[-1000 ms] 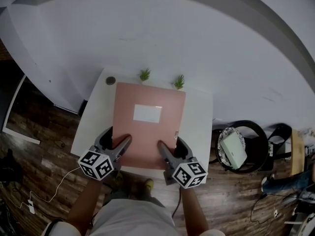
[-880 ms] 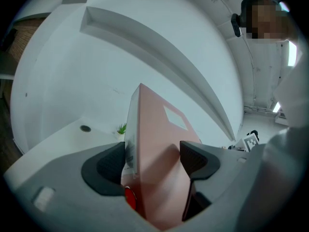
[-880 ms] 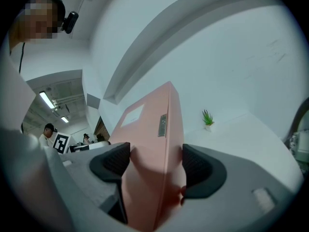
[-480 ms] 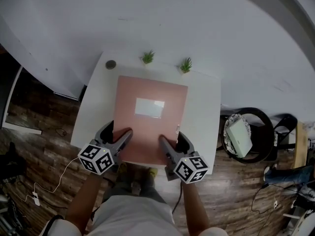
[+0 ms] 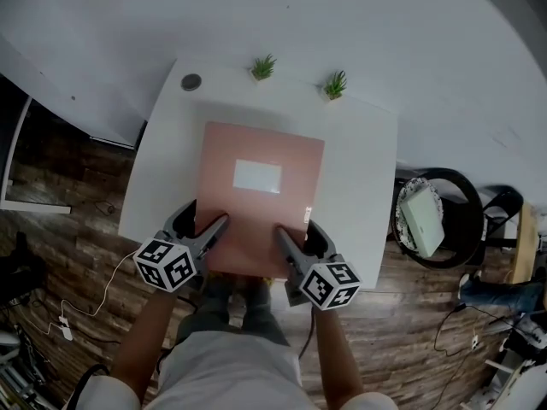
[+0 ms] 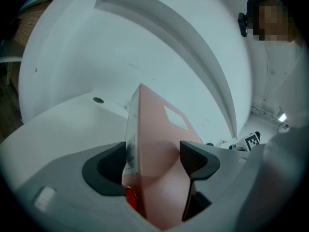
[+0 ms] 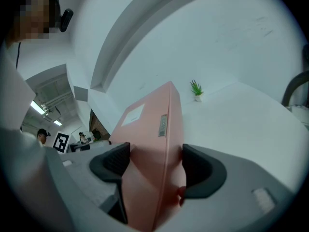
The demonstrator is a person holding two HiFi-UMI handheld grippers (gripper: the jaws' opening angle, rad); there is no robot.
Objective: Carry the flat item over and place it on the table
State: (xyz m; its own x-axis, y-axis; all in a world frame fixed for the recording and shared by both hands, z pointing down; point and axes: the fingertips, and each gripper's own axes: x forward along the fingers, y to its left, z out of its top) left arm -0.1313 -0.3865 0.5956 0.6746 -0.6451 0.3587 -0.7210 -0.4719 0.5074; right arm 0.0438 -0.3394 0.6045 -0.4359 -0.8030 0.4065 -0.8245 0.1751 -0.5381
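A flat pink box point(image 5: 259, 195) with a white label on its top hangs level over the white table point(image 5: 366, 186), held by its near edge. My left gripper point(image 5: 214, 229) is shut on the box's near left corner, my right gripper point(image 5: 286, 239) on its near right corner. In the left gripper view the pink box point(image 6: 152, 144) runs edge-on between the jaws of the left gripper point(image 6: 152, 161). The right gripper view shows the pink box point(image 7: 154, 129) clamped the same way in the right gripper point(image 7: 154, 170).
Two small potted plants point(image 5: 263, 67) point(image 5: 335, 84) stand at the table's far edge, and a dark round disc point(image 5: 191, 82) lies at its far left corner. A black chair point(image 5: 440, 229) with a pale pad stands to the right. Wooden floor surrounds the table; a white wall is behind it.
The box has come further over the table and the table now reaches closer to me. Both grippers keep their hold on the box's near edge.
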